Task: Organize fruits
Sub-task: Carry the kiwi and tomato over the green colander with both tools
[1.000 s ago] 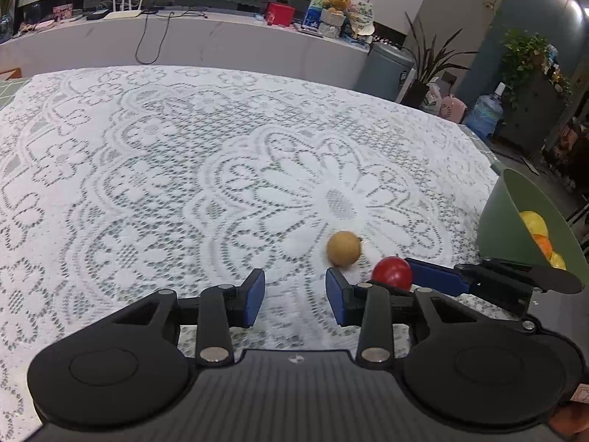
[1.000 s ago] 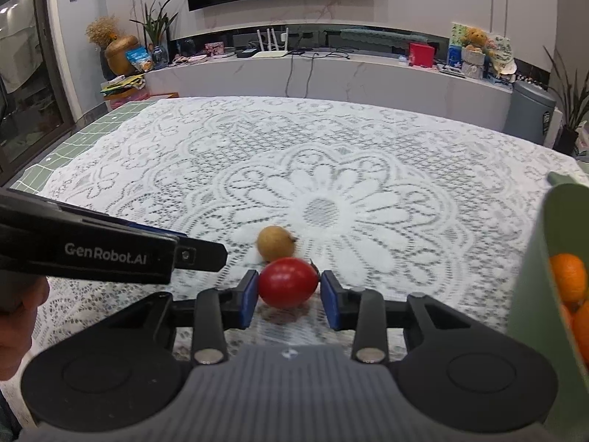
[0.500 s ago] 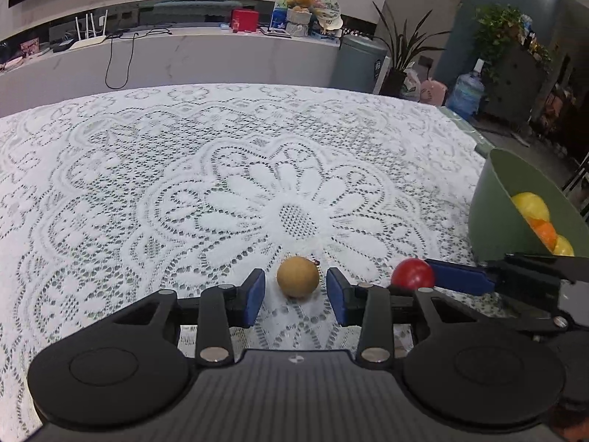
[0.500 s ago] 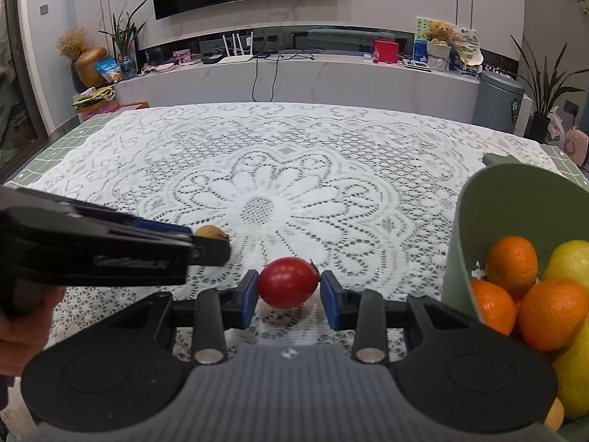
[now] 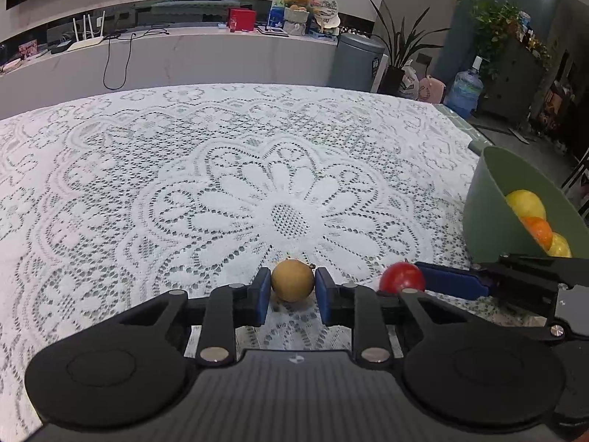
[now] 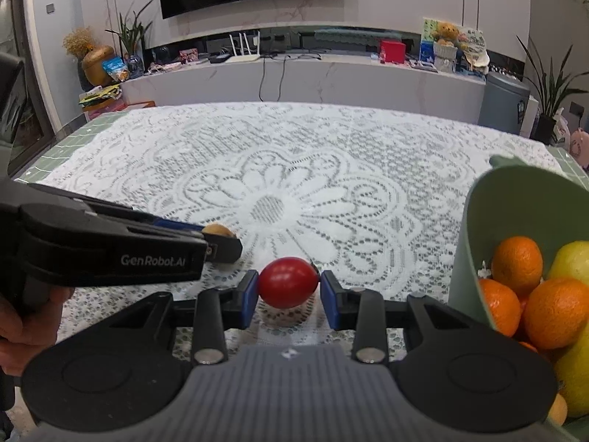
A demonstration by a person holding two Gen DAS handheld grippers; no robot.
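The left gripper (image 5: 292,293) is seen with jaws narrowed around a tan round fruit (image 5: 292,281) on the lace-covered surface (image 5: 184,191); both pads appear to touch it. The right gripper (image 6: 288,289) has jaws closed against a red tomato-like fruit (image 6: 288,282). A green bowl (image 6: 478,243) with oranges (image 6: 517,265) and a yellow fruit (image 6: 572,261) is noted just right.
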